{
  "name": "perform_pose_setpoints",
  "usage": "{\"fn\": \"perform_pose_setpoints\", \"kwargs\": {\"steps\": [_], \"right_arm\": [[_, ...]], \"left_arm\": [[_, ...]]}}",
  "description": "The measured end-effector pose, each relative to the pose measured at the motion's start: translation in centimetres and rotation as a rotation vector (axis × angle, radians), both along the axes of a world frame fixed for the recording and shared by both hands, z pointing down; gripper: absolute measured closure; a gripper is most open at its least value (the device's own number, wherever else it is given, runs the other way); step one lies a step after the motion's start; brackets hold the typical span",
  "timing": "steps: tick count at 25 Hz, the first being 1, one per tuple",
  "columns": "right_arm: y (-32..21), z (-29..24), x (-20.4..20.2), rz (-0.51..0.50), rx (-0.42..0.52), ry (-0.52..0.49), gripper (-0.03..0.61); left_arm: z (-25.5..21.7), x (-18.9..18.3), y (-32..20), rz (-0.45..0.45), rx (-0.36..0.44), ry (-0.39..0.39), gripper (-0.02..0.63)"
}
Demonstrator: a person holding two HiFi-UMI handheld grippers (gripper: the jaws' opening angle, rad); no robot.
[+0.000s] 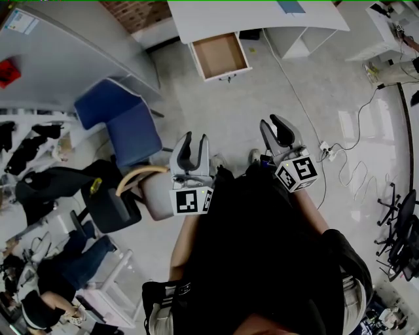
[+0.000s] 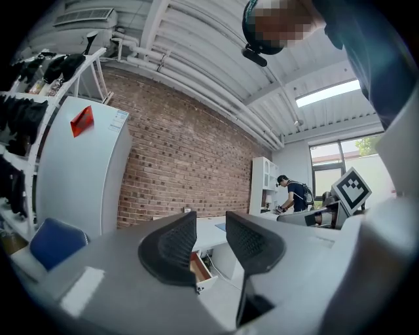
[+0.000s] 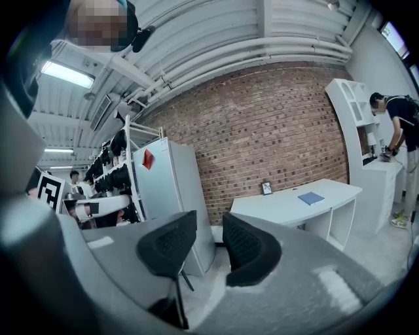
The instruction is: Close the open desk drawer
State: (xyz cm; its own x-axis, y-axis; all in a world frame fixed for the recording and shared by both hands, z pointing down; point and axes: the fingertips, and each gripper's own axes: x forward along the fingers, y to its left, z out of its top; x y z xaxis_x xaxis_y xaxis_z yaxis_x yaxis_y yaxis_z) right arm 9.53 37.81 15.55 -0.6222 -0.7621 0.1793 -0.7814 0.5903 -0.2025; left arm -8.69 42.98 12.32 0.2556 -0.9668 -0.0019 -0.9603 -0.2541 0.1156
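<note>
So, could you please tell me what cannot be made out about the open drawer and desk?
Drawer: in the left gripper view only a corner shows; the left gripper's jaw covers the rest.
Dark bit on the drawer front: head view, too small to identify.
Desk: head view, top edge cuts it off.
Small frame on the desk: right gripper view, too small.

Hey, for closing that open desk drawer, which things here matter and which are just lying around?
For the job: open drawer, white desk, left gripper and right gripper, both open and empty.
Just lying about: blue chair, black chair, power strip on the floor, blue book on the desk.
</note>
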Motion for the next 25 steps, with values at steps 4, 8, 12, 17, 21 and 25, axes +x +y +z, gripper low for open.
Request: {"fn": "perform_pose_setpoints", "kwargs": {"steps": [4,8,12,17,21,25], "right_arm": [[0.4,0.2,-1.7,0.023,0.012,0.007,0.451],[0.6,0.5,-3.2,0.031,0.011,0.009,0.451],[0.2,1.1,-3.9,0.022,0.003,0.016,0.451],[-2.1,1.7,-4.2,0.006,0.001,0.019,0.451],[-5.1,2.3,-3.9,-0.028,-0.009,0.018,0.451],[-9.3,2.7,-3.5,-0.069,-0.009,0.03,0.451]], "left_arm": [[0.4,-1.4,0.3,0.039,0.005,-0.003,0.468],[0.8,-2.6,0.1,0.065,0.01,-0.009,0.468],[1.5,-3.0,-0.5,0.064,0.0,0.01,0.468],[1.9,-2.7,-2.5,0.058,0.003,0.017,0.465],[2.4,-1.7,-5.0,0.055,-0.01,-0.004,0.462],[2.5,-0.8,-8.6,0.045,-0.018,-0.01,0.462]]}}
